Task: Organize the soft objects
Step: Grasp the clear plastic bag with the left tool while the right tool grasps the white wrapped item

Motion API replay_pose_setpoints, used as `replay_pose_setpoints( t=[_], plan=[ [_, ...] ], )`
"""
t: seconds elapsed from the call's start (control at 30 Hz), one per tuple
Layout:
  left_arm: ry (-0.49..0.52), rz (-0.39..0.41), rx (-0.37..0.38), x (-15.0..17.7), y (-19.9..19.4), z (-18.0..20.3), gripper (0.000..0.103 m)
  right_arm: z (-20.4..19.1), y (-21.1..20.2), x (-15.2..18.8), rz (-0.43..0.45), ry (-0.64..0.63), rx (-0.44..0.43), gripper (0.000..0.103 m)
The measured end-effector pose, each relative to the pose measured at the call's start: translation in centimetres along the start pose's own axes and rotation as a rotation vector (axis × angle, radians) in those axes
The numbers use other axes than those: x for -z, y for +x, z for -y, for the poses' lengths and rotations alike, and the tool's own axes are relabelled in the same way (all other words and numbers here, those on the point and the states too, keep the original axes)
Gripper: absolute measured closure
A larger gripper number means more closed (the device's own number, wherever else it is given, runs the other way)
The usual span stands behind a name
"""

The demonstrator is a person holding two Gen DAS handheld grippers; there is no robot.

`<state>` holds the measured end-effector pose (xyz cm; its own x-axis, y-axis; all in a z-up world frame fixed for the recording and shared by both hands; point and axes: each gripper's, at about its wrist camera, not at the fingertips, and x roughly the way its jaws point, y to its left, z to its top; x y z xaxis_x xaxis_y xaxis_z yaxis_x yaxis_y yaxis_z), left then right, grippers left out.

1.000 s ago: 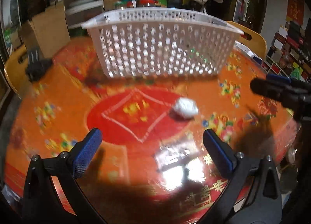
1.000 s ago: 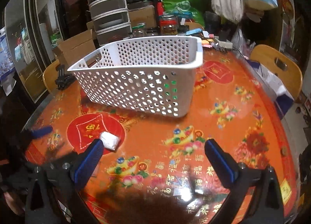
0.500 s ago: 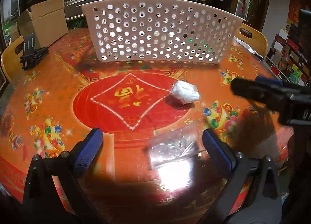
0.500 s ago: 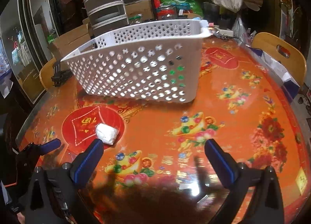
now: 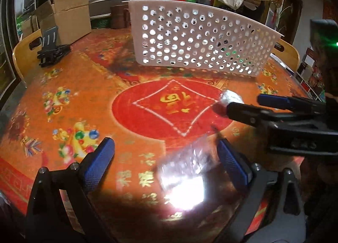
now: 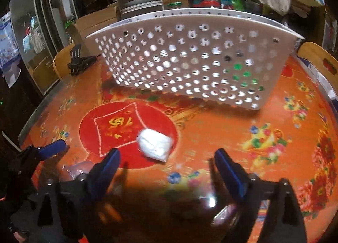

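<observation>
A small white soft packet [image 6: 155,144] lies on the red circle of the orange tablecloth, also seen in the left wrist view [image 5: 230,97]. My right gripper [image 6: 166,169] is open, its fingers just short of the packet on either side. It enters the left wrist view [image 5: 243,105] from the right. My left gripper [image 5: 164,158] is open and empty, low over a clear plastic bag [image 5: 188,162] on the table. A white perforated basket [image 6: 200,61] stands behind the packet, also in the left wrist view [image 5: 200,38].
A black clamp stand [image 5: 51,49] sits at the table's far left edge. Wooden chairs [image 6: 321,61] stand around the table. Cardboard boxes [image 5: 67,17] and drawers crowd the background.
My right gripper has moved left and forward up to the white packet. My left gripper has shifted left and lower over the clear bag.
</observation>
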<state>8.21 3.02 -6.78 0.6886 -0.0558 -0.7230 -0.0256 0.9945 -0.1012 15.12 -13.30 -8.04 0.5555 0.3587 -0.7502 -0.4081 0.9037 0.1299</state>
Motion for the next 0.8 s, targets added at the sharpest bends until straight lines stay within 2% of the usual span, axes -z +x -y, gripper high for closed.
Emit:
replay_pose_setpoints(
  t=[0.2, 0.27, 0.33, 0.4, 0.43, 0.47, 0.5, 0.53, 0.8],
  plan=[
    [0.015, 0.035, -0.020, 1.2, -1.0, -0.8, 0.007, -1.5, 1.3, -0.3, -0.015, -0.031, -0.006, 0.035],
    [0.013, 0.035, -0.017, 1.4, -0.9, -1.0, 0.014, -1.9, 1.4, -0.4, -0.013, -0.043, 0.005, 0.040],
    [0.025, 0.037, -0.036, 1.6, -0.9, -1.0, 0.021, -2.1, 1.5, -0.5, -0.010, -0.049, 0.017, 0.054],
    [0.032, 0.041, -0.037, 1.6, -0.9, -0.8, 0.025, -2.3, 1.6, -0.5, -0.010, -0.057, 0.023, 0.061],
    [0.034, 0.043, -0.035, 1.6, -0.9, -0.8, 0.031, -2.4, 1.7, -0.5, -0.009, -0.061, 0.026, 0.065],
    [0.036, 0.047, -0.033, 1.6, -0.9, -0.7, 0.036, -2.3, 1.6, -0.4, -0.007, -0.062, 0.027, 0.067],
    [0.039, 0.050, -0.028, 1.6, -1.0, -0.6, 0.046, -2.2, 1.6, -0.4, -0.004, -0.063, 0.026, 0.067],
    [0.044, 0.051, -0.023, 1.6, -1.0, -0.6, 0.050, -2.1, 1.5, -0.3, -0.001, -0.063, 0.023, 0.067],
    [0.039, 0.077, 0.000, 0.8, -1.8, -0.9, 0.051, -1.7, 0.4, 0.2, 0.030, -0.070, 0.020, 0.068]
  ],
)
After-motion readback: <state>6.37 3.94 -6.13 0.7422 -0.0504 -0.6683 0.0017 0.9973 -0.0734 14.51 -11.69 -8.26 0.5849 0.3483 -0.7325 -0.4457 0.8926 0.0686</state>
